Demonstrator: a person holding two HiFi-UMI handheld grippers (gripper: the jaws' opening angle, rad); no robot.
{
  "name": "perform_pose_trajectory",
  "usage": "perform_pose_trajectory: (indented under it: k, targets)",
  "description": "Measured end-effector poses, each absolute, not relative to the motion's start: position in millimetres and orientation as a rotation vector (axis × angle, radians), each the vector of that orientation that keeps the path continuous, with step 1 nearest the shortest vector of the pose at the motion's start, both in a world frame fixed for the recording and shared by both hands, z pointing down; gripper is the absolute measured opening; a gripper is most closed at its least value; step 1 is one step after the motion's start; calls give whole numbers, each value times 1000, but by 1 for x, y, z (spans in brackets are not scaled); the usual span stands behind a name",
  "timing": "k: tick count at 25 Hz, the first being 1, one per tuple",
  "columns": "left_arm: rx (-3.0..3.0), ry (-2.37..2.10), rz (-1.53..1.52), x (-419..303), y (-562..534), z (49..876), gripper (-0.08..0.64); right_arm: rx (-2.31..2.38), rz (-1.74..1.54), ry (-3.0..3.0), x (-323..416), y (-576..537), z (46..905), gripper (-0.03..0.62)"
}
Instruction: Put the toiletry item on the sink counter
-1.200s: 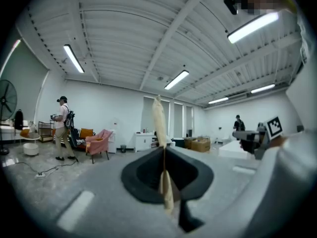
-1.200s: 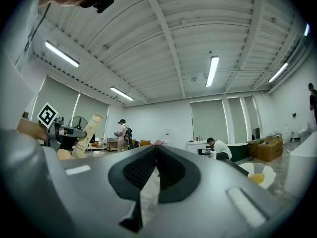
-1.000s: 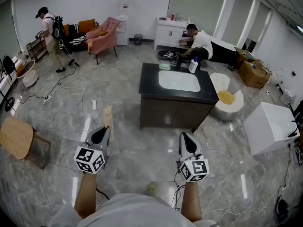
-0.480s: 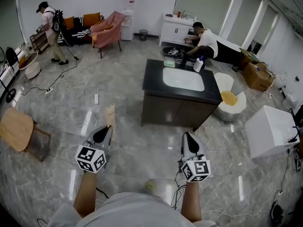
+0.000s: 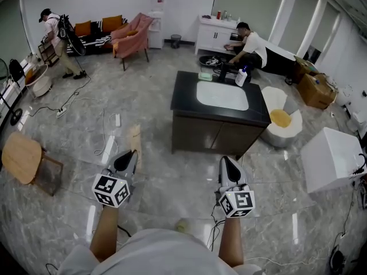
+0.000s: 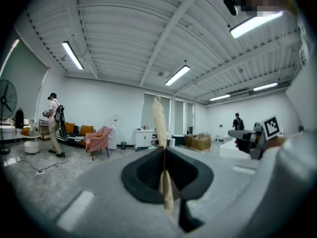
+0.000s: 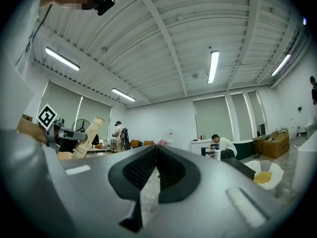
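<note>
**Though Well Short of Sink, Clamped on Tube**

While standing well apart from sink counter (image 5: 183,99) (glossy black top, white oval basin), carries tan toiletry tube (image 5: 135,137) upright in left gripper (image 5: 129,156), pinched tight at lower end and seen edge-on, paper-thin, in left gripper view. Nothing in right gripper (image 5: 224,162), ribbed pads pressed together. Looks soft, matte and squeezable, w/ print down one side. Could slip or fold over en route if pinch loosens, being gripped only at one thin end. Could also topple on landing: tall, narrow, bound for a slick polished top. Little room at back edge either, w/ white bottle (image 5: 241,76) and green dish (image 5: 205,76) beside faucet. Loose cable (image 5: 103,133) on shiny tiled floor (image 5: 172,176) nearby = trip risk.
</note>
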State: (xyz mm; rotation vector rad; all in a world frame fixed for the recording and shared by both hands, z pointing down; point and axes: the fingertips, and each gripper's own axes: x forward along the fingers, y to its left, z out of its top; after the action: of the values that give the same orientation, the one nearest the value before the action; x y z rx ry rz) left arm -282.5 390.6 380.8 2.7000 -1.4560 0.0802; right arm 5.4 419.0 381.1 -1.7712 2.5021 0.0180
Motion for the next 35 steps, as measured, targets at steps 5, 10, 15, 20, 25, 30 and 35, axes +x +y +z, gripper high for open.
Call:
perform_pose_trajectory:
  k: [5, 10, 15, 20, 25, 30, 35]
  targets:
    - [2707, -1474, 86, -248, 371, 378, 6, -1735, 17, 2513, 32, 396, 384, 3]
    - [2697, -1505, 93, -215, 357, 381, 6, -1691, 15, 2527, 60, 378, 389, 3]
    - [2697, -1514, 108, -183, 354, 382, 6, -1689, 6, 2530, 89, 370, 393, 3]
    - [2697, -1504, 128, -167, 352, 388, 6, -1691, -14, 2509, 106, 368, 400, 3]
    - [2699, -1483, 133, -158, 341, 391, 6, -1706, -33, 2488, 116, 361, 404, 3]
    - [2694, -1465, 119, -157, 316, 399, 6, -1725, -25, 2489, 118, 339, 407, 3]
    - [2689, -1448, 116, -158, 281, 408, 6, -1737, -19, 2496, 115, 305, 413, 3]
